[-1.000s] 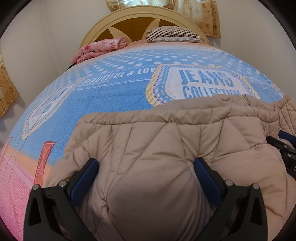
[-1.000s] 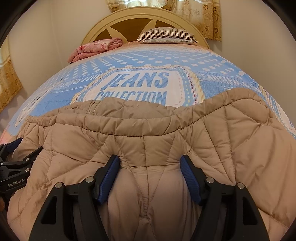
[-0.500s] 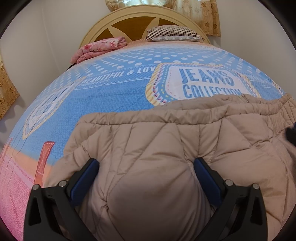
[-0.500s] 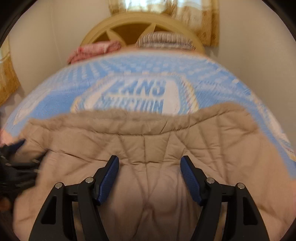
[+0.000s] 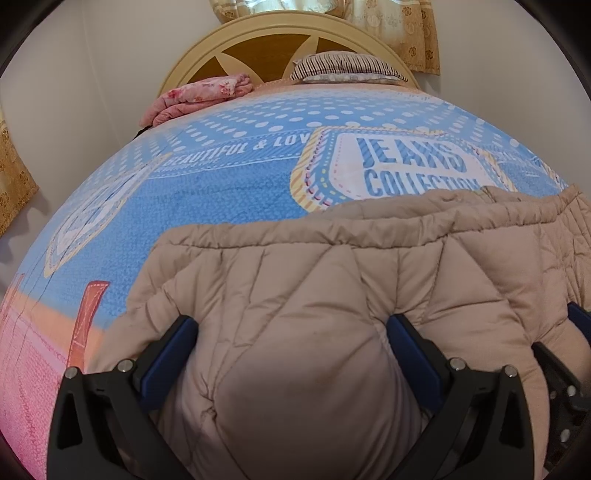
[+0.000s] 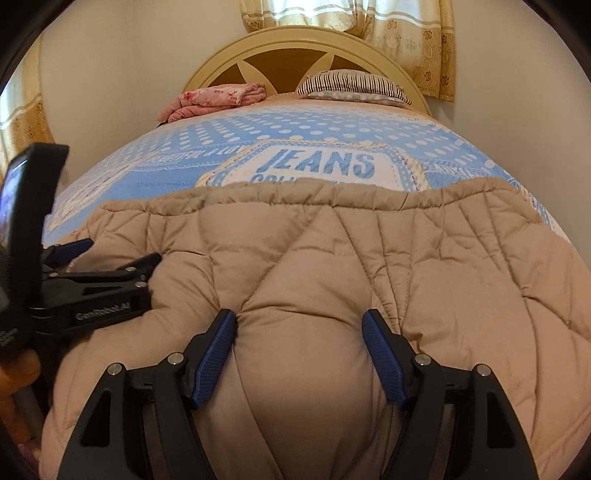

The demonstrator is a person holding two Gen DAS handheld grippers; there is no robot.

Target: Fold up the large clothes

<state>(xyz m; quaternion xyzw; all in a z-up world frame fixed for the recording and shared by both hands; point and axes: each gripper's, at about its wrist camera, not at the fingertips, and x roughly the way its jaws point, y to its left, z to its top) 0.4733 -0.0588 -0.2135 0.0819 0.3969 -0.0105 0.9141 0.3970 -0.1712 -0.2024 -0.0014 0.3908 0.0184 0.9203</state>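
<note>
A tan quilted puffer coat [image 5: 332,277] lies on the blue bedspread [image 5: 229,192], its stitched hem edge facing the headboard. My left gripper [image 5: 291,332] has a thick bulge of the coat between its blue fingers, which stand wide apart around the padding. My right gripper [image 6: 299,332] grips another bulge of the same coat [image 6: 332,251] the same way. The left gripper also shows at the left edge of the right wrist view [image 6: 92,280]. The right gripper's finger shows at the right edge of the left wrist view [image 5: 572,332].
A folded pink blanket [image 5: 199,96] and a striped pillow [image 5: 343,68] lie at the wooden headboard [image 5: 273,48]. Walls stand close on both sides. Curtains [image 6: 369,22] hang behind the headboard. A pink patch of bedspread [image 5: 29,369] lies at near left.
The right gripper has risen and tilted, lifting its part of the coat; the coat's edge now covers more of the JEANS print. The left gripper has stayed still.
</note>
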